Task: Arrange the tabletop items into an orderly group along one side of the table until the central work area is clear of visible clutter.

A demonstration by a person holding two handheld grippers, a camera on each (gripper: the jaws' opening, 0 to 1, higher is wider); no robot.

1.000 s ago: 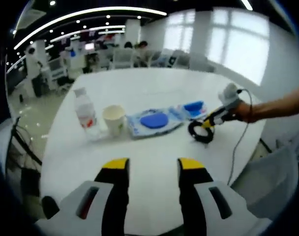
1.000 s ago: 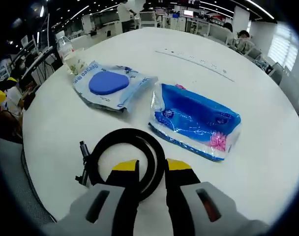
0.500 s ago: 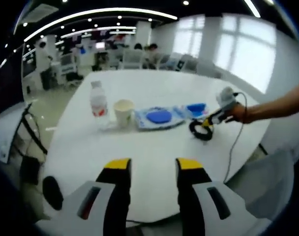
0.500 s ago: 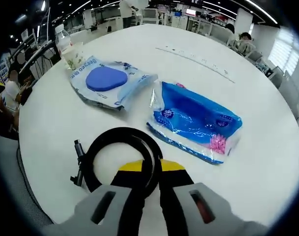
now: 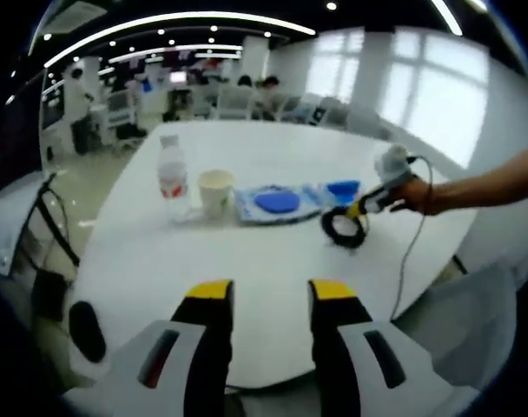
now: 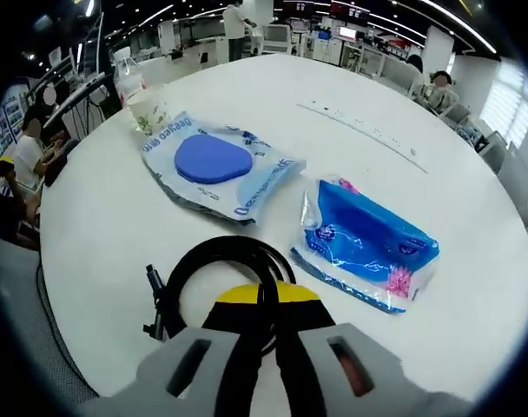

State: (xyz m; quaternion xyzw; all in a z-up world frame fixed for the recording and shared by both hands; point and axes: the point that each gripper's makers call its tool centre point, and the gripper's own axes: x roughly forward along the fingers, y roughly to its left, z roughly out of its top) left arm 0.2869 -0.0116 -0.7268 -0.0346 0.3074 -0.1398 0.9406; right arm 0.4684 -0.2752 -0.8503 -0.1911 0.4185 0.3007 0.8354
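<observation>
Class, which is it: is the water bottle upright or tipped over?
Upright. The water bottle stands on the table, cap on top, beside the paper cup.

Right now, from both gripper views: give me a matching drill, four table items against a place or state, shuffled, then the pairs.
Things:
1. black cable coil
2. water bottle
3. paper cup
4. blue tissue pack

Places or states:
A. lying flat beside the pouch with the blue oval
B. pinched in the right hand-held gripper
C. upright, outermost in the row
D. upright between bottle and pouch

Pairs: 1-B, 2-C, 3-D, 4-A
</observation>
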